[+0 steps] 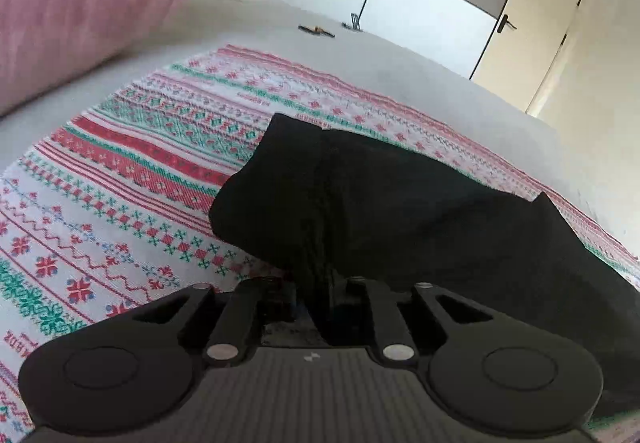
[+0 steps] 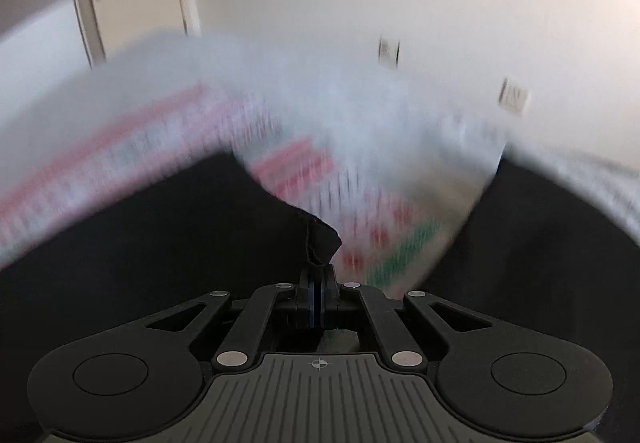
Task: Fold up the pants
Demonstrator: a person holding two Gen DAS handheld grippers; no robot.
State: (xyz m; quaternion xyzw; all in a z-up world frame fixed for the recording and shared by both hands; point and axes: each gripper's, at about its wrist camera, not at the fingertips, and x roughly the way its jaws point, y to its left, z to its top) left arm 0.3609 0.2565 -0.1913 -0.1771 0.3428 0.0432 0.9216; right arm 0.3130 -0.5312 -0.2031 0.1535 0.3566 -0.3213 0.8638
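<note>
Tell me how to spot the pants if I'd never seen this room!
Find the big bed with the pink pillow. On it lies a cloth with red and green patterns. The pants are the plain black heap on that cloth, the only dark, patternless thing there.

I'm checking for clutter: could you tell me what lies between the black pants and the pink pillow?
In the left wrist view, only the patterned cloth and plain grey bedding separate the black pants from the pink pillow.

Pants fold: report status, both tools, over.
Left tool shut on black pants. Right tool shut on a pants corner. Pants half-lifted off patterned cloth. Pink pillow clear of fold.
</note>
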